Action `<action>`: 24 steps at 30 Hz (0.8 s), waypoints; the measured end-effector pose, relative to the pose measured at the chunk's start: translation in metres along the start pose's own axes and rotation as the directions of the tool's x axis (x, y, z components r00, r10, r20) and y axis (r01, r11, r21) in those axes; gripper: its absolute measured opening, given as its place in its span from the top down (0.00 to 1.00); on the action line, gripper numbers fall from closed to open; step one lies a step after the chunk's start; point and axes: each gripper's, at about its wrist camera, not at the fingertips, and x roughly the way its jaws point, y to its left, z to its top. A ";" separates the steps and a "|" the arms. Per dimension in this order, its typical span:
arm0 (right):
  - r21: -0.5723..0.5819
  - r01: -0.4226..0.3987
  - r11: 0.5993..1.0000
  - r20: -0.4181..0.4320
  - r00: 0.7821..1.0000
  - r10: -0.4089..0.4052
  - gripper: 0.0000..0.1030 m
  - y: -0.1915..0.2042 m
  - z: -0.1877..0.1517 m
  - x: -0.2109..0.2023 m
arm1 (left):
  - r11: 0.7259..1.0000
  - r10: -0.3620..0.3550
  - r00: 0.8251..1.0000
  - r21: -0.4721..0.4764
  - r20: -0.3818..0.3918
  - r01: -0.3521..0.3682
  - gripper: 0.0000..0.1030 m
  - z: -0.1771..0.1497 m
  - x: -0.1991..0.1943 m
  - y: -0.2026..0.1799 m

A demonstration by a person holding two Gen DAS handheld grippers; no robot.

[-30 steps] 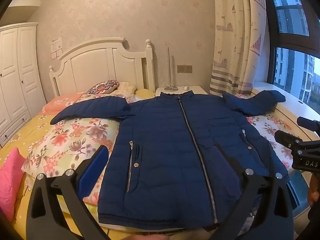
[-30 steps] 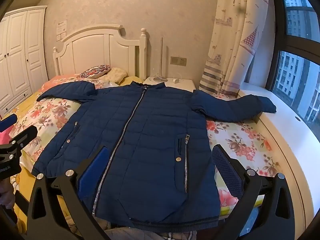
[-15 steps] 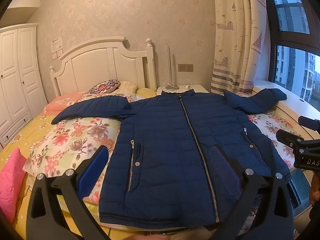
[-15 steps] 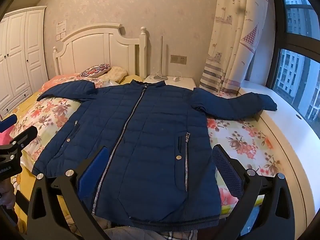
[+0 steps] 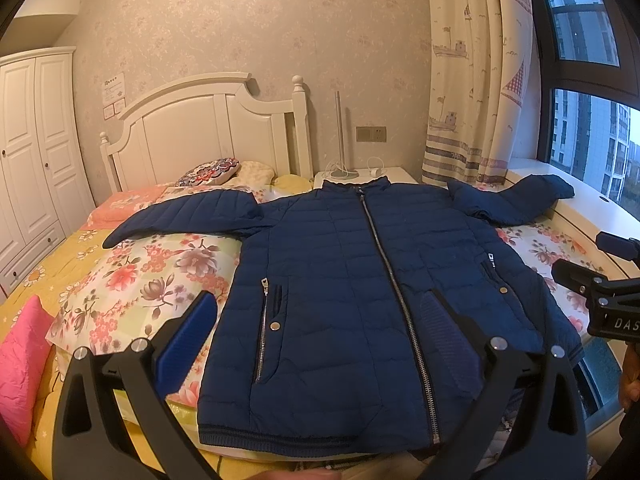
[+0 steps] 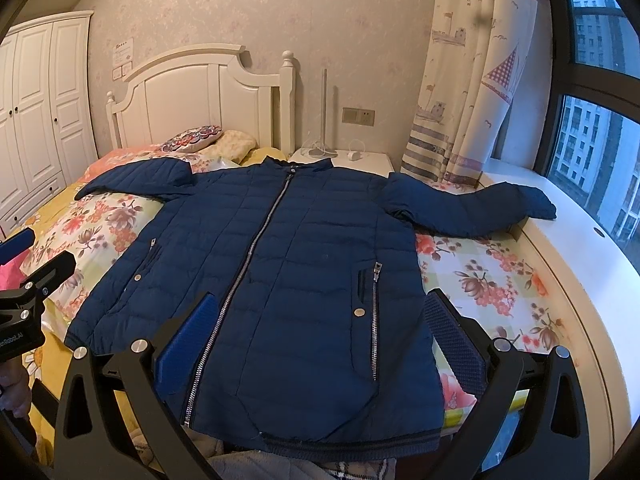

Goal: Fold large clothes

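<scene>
A large navy quilted jacket (image 5: 360,288) lies flat and zipped on the bed, front up, collar toward the headboard, both sleeves spread out sideways. It also shows in the right wrist view (image 6: 280,264). My left gripper (image 5: 316,320) is open and empty, hovering above the jacket's lower left part. My right gripper (image 6: 320,320) is open and empty above the jacket's lower right part near the hem. Each gripper shows at the edge of the other's view: the right one (image 5: 600,292) and the left one (image 6: 28,280).
The bed has a floral quilt (image 5: 132,280) and a white headboard (image 5: 208,128). A pink pillow (image 5: 20,356) lies at the left. A nightstand (image 6: 344,160), a curtain (image 6: 468,80) and a white window ledge (image 6: 580,264) are on the right. A wardrobe (image 5: 36,152) stands at the left.
Both grippers have drifted slightly, so the jacket sits a little lower in the views. The jacket has not moved and both grippers stay open.
</scene>
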 end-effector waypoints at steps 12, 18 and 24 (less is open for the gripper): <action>0.002 -0.003 1.000 -0.006 1.000 0.003 0.04 -0.001 0.002 0.002 | 1.000 0.000 1.000 0.002 -0.001 0.000 0.02 -0.003 0.001 0.002; 0.003 -0.003 1.000 -0.007 1.000 0.003 0.04 -0.002 0.002 0.002 | 1.000 0.001 1.000 0.003 -0.003 -0.001 0.02 -0.001 0.001 0.001; 0.004 -0.004 1.000 -0.007 1.000 0.004 0.04 -0.003 0.003 0.003 | 1.000 0.001 1.000 0.002 -0.004 -0.001 0.02 -0.003 0.001 0.001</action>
